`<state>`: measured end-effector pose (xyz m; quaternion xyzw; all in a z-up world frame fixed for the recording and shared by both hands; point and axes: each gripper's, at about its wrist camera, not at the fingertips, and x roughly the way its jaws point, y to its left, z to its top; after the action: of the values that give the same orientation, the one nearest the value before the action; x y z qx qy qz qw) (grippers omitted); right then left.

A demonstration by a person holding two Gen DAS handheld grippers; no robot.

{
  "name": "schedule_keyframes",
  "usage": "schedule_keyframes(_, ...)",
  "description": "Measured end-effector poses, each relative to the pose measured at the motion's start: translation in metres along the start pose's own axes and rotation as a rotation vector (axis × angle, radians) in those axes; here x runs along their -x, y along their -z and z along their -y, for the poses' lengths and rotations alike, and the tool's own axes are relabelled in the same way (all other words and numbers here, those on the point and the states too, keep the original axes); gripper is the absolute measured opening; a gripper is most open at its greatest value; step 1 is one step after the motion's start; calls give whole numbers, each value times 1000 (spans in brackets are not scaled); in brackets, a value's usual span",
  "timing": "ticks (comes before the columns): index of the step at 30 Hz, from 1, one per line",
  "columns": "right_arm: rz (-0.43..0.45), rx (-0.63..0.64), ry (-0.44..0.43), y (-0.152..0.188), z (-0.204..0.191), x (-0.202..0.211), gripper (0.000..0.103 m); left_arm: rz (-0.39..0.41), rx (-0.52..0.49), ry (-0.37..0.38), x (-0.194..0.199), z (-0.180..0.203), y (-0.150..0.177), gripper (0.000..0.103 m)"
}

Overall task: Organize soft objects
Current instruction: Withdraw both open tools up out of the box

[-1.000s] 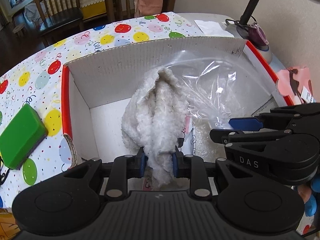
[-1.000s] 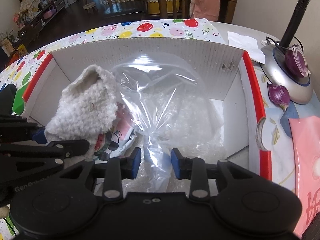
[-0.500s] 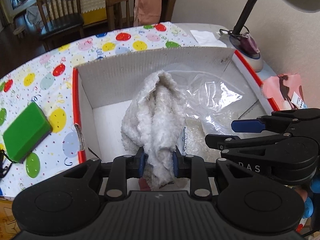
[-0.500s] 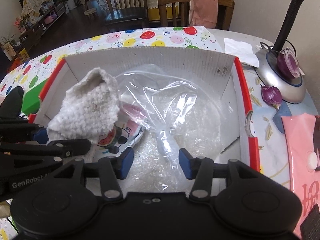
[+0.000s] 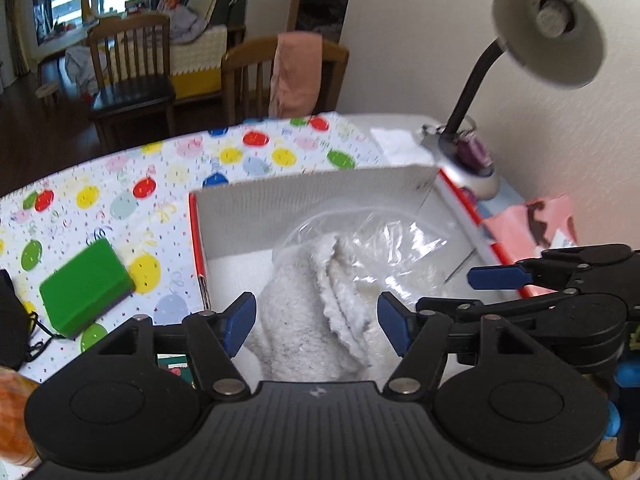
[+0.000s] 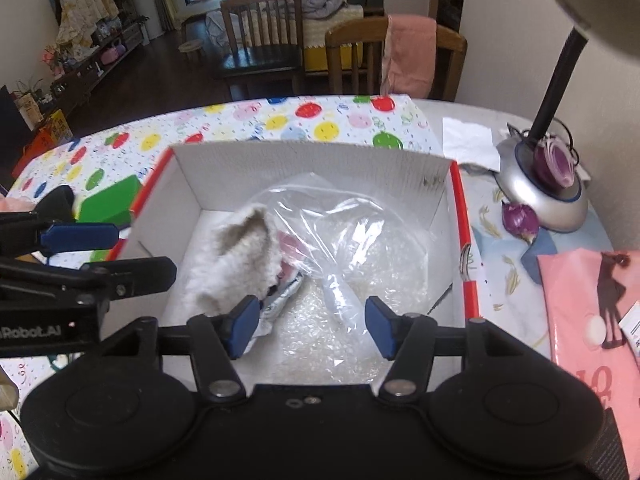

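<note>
Both my grippers, left [image 5: 318, 322] and right [image 6: 306, 326], hang with jaws apart above the box [image 6: 312, 162]; the towel [image 5: 316, 320] lies inside beside the bag [image 6: 352, 236]. Risk: the slumped towel may unfold over the bag, or a descending finger may snag the film.

I see the towel [image 6: 236, 260] in the box [image 6: 312, 168], left of the bag [image 6: 352, 240]; a sponge [image 5: 86, 284] lies left of the box, a lamp [image 6: 540, 188] right.

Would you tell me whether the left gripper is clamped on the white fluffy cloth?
No, the left gripper is open, with the white fluffy cloth lying loose in the box.
</note>
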<state>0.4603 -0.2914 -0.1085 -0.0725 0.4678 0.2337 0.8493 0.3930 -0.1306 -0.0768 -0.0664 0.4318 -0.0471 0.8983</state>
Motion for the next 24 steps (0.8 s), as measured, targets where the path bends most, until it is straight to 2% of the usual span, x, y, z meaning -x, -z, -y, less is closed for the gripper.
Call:
schedule_keyframes(8,65,73,-58,5,-30,46,63,72,-6,19,56,-7,11,67)
schedule_keyframes(12,92,142,-101,12,-57,69,64,88,-4,-7,88,-17,22,67)
schedule_keyframes(24,101,285,-245,34,-142,103,67,152,137,-75,170,-79,77,67)
